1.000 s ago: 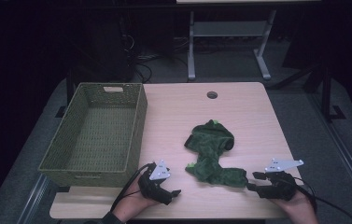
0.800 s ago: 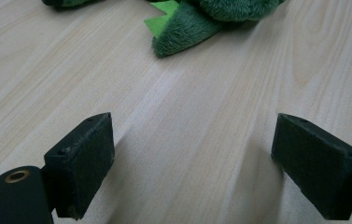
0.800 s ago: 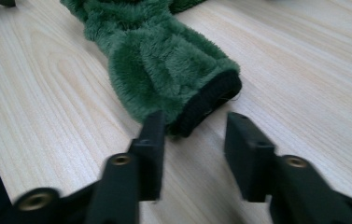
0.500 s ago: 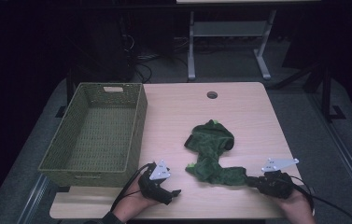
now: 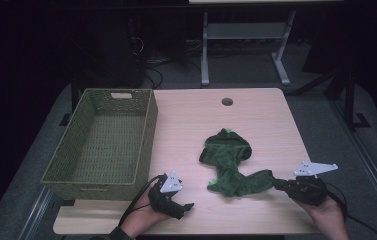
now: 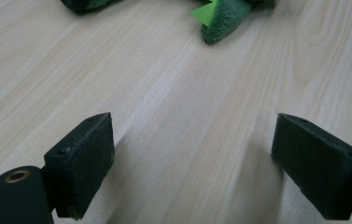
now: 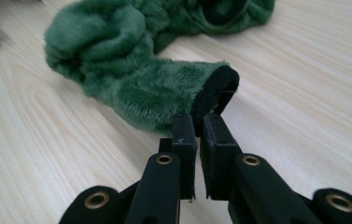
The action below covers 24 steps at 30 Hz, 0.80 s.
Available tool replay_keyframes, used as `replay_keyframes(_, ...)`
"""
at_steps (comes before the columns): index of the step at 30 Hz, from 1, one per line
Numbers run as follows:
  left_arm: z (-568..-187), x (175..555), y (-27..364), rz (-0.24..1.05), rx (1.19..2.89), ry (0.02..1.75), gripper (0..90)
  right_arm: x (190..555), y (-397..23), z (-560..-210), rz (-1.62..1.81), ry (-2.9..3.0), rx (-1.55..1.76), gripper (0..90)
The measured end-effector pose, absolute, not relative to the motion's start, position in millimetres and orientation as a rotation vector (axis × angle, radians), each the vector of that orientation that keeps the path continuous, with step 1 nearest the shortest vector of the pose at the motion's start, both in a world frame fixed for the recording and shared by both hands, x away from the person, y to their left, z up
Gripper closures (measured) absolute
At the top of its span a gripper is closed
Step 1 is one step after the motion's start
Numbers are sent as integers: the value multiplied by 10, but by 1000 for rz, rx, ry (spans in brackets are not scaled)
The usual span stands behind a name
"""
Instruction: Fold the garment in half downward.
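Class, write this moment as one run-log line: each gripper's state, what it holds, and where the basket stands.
right gripper: just closed on black cuff of fuzzy green plush garment | left gripper: open over bare wooden table | green woven basket: left of garment

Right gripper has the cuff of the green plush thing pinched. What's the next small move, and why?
Probably lift the right gripper a little and check the grip: it is shut on just the black cuff edge of the green plush garment, which lies on the table short of the wicker basket.

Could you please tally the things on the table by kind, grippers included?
Green plush garment: 1
Green woven basket: 1
Grippers: 2, the left gripper and the right gripper
Total: 4
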State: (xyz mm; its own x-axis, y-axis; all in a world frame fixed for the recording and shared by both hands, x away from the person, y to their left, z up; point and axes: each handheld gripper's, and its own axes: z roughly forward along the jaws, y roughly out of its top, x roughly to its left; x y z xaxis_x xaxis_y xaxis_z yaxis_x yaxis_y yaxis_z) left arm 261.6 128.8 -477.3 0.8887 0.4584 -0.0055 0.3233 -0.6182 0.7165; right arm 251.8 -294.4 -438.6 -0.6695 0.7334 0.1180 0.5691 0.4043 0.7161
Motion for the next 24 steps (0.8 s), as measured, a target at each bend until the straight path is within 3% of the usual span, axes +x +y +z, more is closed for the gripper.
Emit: replay_keyframes(24,-4779,2620,1275,228,2274,566,124,2544,-2416,-4044,1264,2520,848,849)
